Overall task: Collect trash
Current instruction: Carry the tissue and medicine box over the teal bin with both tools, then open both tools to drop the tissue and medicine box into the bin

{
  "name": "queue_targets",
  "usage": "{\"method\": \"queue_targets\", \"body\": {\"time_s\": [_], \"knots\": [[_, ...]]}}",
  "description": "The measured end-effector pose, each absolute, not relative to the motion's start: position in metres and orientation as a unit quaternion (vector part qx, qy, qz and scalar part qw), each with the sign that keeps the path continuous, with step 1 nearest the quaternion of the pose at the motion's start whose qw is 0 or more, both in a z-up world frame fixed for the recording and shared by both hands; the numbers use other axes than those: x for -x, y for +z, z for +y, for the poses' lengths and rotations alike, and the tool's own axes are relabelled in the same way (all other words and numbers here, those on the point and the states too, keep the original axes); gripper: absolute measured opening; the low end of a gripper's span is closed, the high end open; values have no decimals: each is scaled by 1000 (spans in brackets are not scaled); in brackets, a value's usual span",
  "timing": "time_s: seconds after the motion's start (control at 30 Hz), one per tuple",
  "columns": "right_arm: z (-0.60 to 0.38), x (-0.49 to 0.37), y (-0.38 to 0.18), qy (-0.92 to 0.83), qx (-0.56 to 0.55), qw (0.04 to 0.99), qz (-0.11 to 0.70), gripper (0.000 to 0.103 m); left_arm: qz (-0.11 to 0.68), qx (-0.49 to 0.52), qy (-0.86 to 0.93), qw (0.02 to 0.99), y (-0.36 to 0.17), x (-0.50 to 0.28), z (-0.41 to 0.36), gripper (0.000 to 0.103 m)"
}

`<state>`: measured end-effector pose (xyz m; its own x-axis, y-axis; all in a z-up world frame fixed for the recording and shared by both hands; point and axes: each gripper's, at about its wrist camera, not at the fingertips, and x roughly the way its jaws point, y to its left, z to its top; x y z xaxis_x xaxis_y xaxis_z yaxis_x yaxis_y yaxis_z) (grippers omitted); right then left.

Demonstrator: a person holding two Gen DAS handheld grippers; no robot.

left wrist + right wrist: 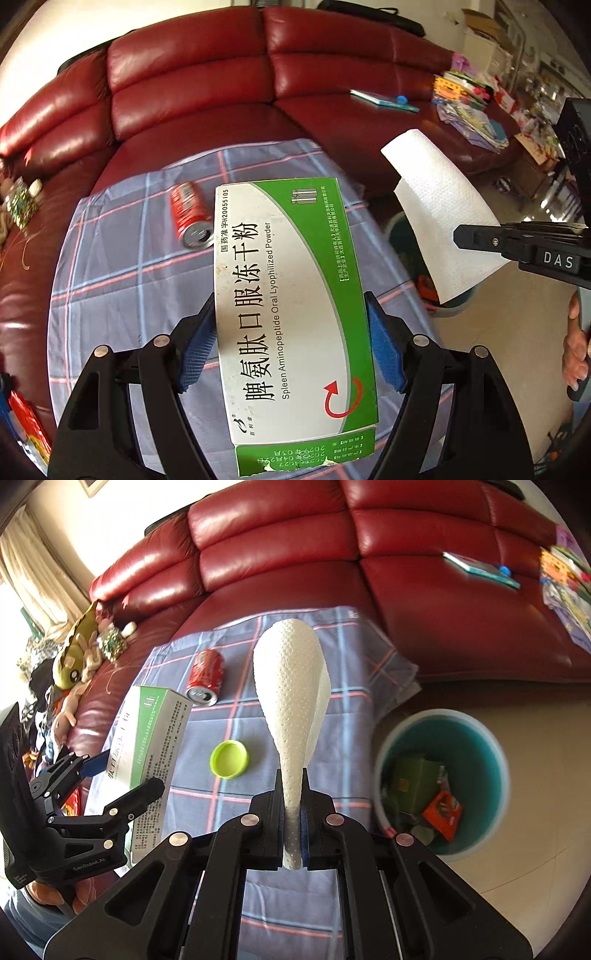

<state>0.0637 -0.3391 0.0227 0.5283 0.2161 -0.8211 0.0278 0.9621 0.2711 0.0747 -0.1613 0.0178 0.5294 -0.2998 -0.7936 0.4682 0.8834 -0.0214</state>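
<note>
1. My left gripper (290, 350) has its jaws spread wide and clamped on the flanks of a green-and-white medicine box (291, 306), blue pads pressing both long sides; my right gripper (293, 801) has its jaws pinched nearly together on a folded white paper towel (291, 686), which stands up out of them like a paddle.
2. Both pieces of trash are off the cloth and in the air; the box hangs above the plaid cloth (122, 266), the towel beside it, nearer the bin.
3. The step in hand, as I judge it, is the carry: two pickups done, drop not yet made.
4. Next I would need to swing both loads over the teal bin (491, 734) on the floor just beside the cloth's edge, then let go; the box is long, so it should go in end-first or it may catch on the rim; the towel is light and may drift, so I should release it low.
5. Count of what I hold: one box, one towel.
6. Count left on the cloth: one red can (206, 675) lying on its side, one green lid (229, 758) lying flat; the two are well apart.
7. One bin, already holding several scraps; I cannot count them.
8. Around it all, one red leather sofa (280, 554); soft toys at its left end, papers at its right.
</note>
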Motion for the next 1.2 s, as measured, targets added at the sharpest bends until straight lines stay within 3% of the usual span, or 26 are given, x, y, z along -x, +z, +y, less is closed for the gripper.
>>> {"method": "queue_targets", "body": {"time_s": [0.53,1.13,1.17,1.2], "knots": [[-469,-13,-8,-51,-184,853,486,7,431,-121,-316,837,13,-72,-283,72],[-518,-67,-128,-86,-230,784,571,9,476,-134,-346,797,-46,-107,-362,72],[-520,-69,-134,-84,-236,779,575,16,477,-136,-346,796,-48,-108,-362,72],[-521,-70,-138,-85,-241,776,577,29,478,-138,-346,795,-50,-109,-364,72]]}}
